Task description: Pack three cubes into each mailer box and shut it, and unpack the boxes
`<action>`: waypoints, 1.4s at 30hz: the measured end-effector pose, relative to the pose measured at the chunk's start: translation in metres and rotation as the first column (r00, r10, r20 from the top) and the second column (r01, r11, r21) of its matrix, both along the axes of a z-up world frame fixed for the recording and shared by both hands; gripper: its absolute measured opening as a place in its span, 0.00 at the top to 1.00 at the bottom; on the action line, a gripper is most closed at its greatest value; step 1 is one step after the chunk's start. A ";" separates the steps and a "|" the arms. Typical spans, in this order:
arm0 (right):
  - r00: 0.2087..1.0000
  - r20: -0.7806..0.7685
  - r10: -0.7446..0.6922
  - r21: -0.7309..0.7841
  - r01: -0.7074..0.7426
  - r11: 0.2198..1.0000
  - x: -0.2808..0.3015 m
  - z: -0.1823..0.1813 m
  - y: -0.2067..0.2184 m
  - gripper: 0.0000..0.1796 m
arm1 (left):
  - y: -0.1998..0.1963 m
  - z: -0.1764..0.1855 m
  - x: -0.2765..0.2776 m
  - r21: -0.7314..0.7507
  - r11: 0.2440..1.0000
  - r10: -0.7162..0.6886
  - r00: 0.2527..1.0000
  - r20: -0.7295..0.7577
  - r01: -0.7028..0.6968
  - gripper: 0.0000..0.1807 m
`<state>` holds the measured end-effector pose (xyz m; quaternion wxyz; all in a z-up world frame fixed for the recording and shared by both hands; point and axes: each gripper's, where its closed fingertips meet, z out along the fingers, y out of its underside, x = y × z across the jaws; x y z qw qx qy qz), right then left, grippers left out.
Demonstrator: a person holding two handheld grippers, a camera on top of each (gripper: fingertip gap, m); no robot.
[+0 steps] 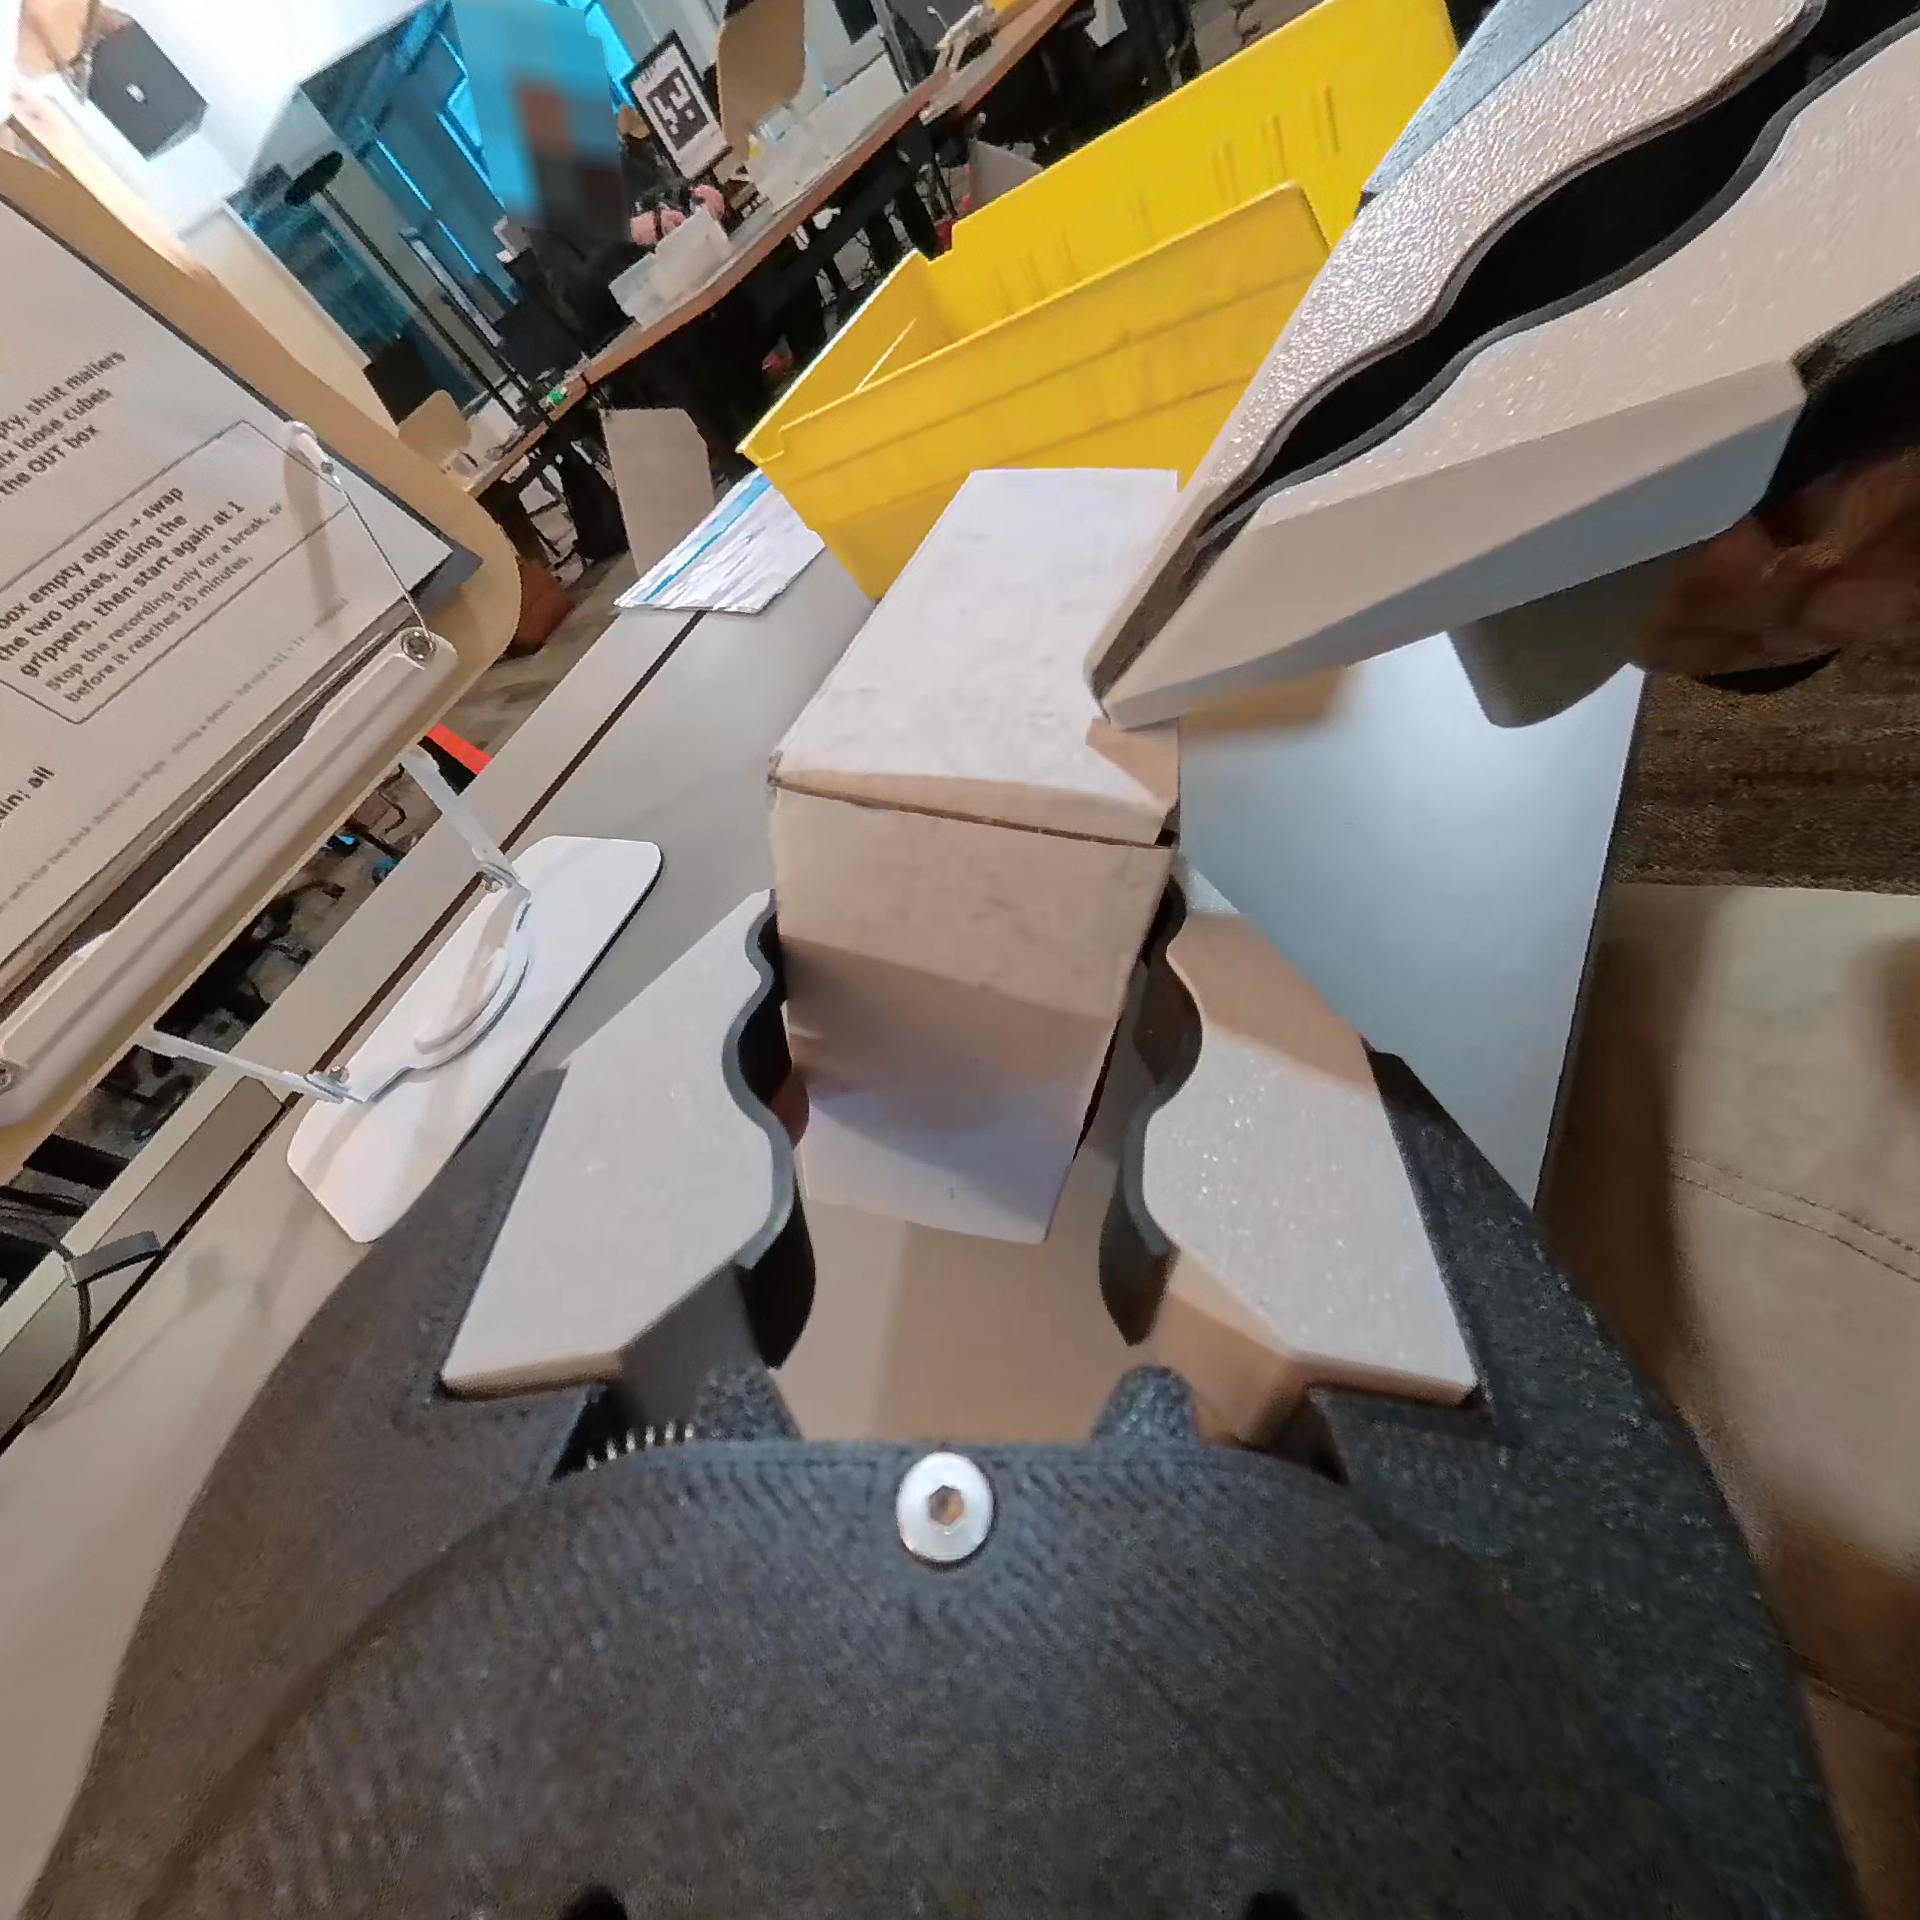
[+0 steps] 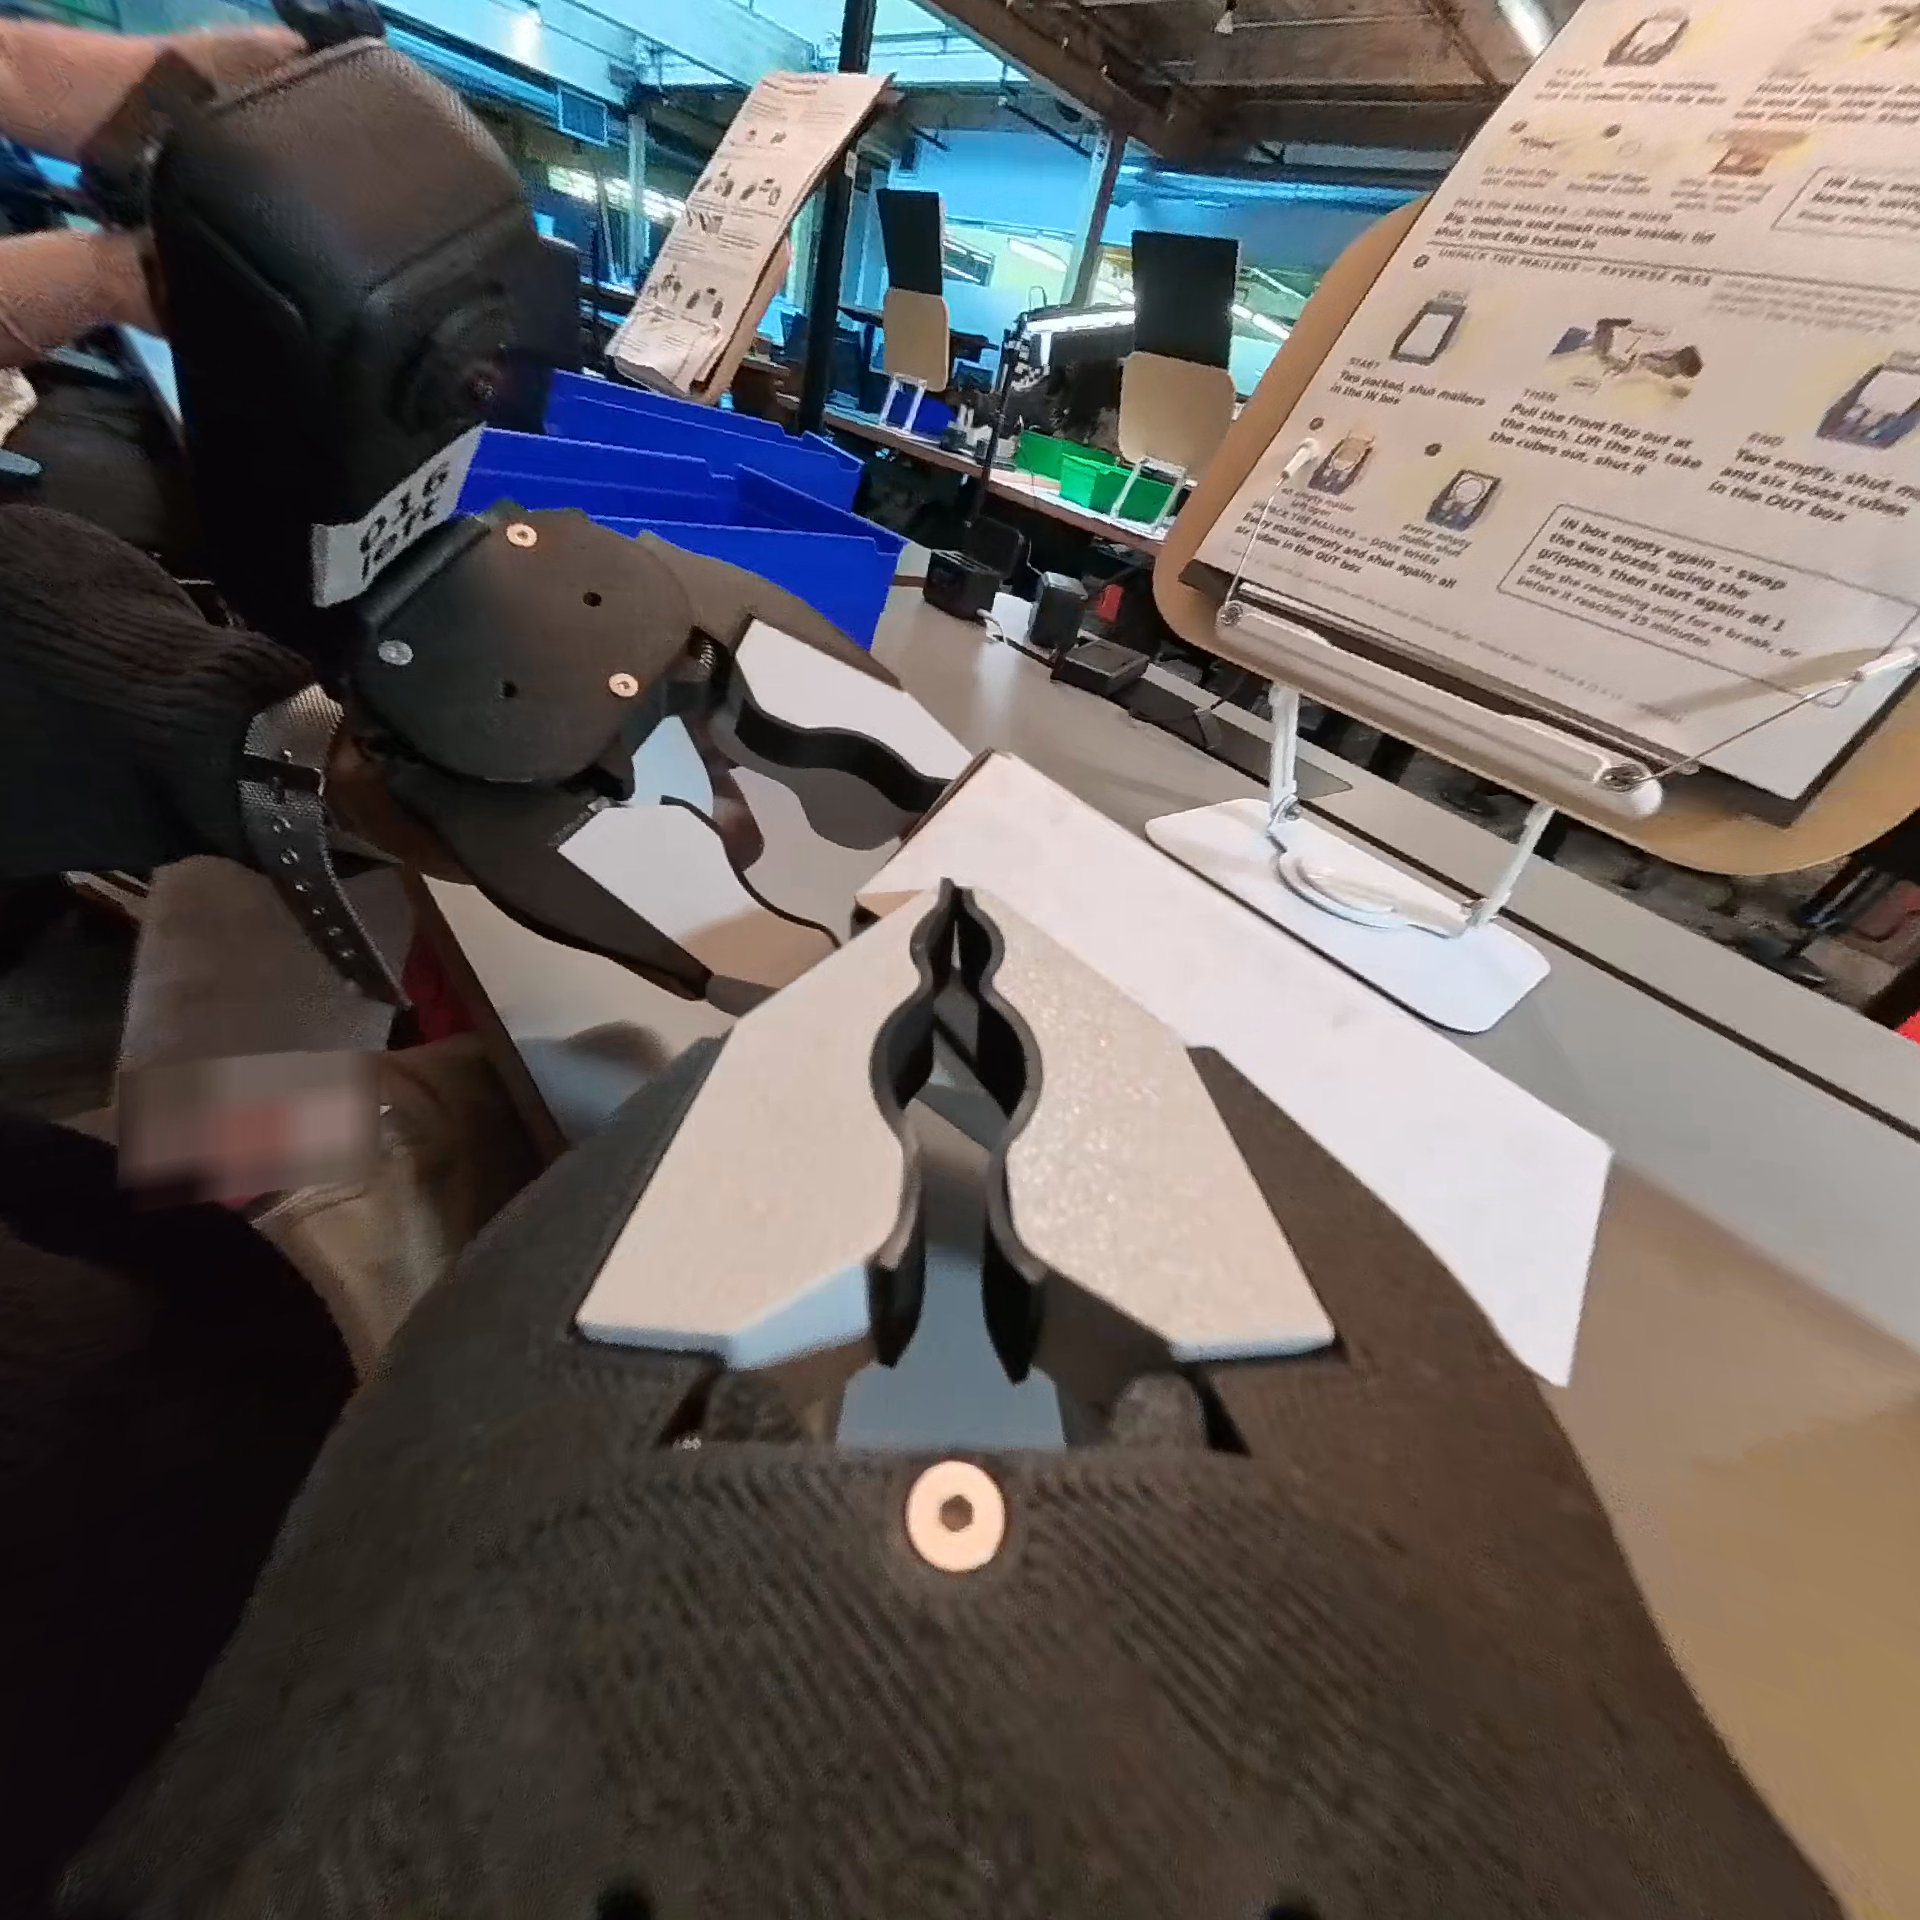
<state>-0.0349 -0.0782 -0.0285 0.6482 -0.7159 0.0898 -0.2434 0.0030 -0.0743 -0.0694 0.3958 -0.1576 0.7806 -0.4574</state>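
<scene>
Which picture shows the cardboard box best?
The left wrist view. There the mailer box sits in the middle, held between the left gripper fingers, with its shut lid and front side plain. The right wrist view shows only its white top, partly hidden behind the shut right gripper.

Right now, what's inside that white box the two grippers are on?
Cannot tell. The box is shut, held between the left gripper fingers, with the shut right gripper tip on its lid. Any cubes inside are hidden.

We see a shut white cardboard mailer box (image 1: pixel 966 831) clamped between our left gripper's (image 1: pixel 961 935) fingers, lid seam showing.
</scene>
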 end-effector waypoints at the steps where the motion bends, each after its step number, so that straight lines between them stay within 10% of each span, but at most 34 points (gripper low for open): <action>1: 1.000 -0.001 0.007 0.001 -0.007 1.000 -0.001 0.000 0.001 1.00 | 0.000 -0.001 0.000 0.002 1.000 0.002 1.000 -0.005 -0.002 0.63; 26: 0.990 0.142 -0.017 -0.115 0.033 0.993 0.002 -0.013 0.000 1.00 | 0.001 -0.010 0.001 0.039 0.999 0.016 1.000 -0.017 -0.015 0.64; 42: 0.894 -0.298 -0.336 0.070 0.372 0.926 0.090 -0.022 -0.088 1.00 | 0.015 -0.012 0.008 -0.065 0.998 0.011 0.993 -0.120 -0.019 0.64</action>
